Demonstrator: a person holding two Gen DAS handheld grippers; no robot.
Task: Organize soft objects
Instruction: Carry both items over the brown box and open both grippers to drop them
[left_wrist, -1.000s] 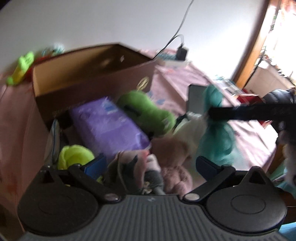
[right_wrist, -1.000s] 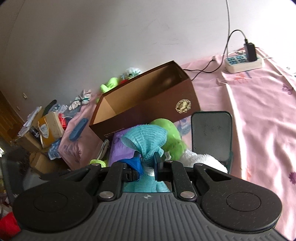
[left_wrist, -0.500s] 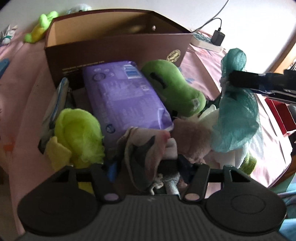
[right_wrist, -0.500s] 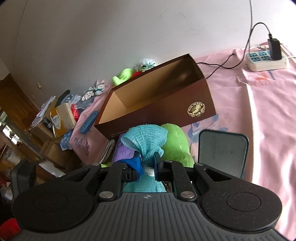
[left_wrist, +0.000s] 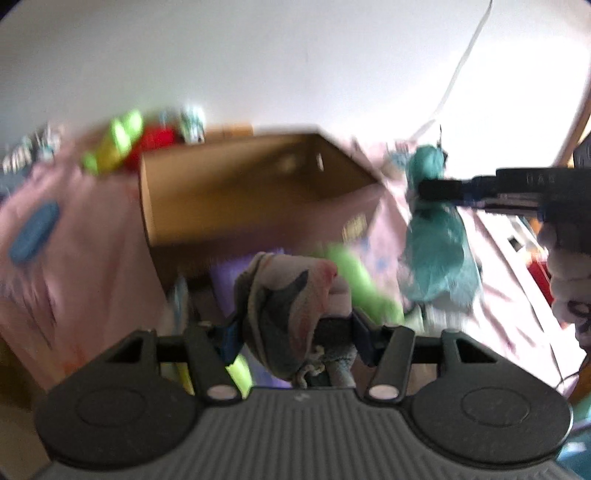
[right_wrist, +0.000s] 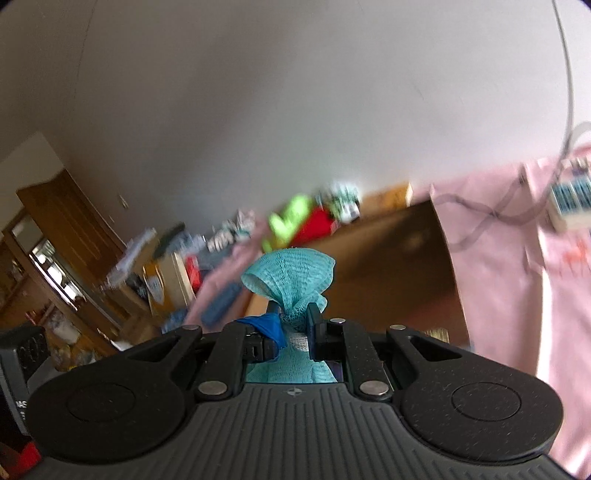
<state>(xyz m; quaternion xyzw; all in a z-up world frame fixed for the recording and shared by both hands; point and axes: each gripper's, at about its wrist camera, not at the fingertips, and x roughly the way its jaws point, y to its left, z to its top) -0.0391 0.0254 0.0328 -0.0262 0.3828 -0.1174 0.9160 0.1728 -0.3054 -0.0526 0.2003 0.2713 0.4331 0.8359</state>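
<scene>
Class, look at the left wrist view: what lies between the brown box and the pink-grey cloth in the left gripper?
In the left wrist view, a blurred purple pack lies between the brown box and the cloth.

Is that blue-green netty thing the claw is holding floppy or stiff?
Probably floppy: the teal mesh cloth bunches into a thin neck where the right claw pinches it, then fans out. In the left view it droops below the claw, so it likely weighs little and would swing if moved.

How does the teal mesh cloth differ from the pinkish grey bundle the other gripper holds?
The teal mesh cloth is open netting in one colour; the pinkish grey bundle is denser, mottled fabric. The cloth is pinched thin by the right gripper; the bundle fills the wider left gripper. Both are soft and held.
</scene>
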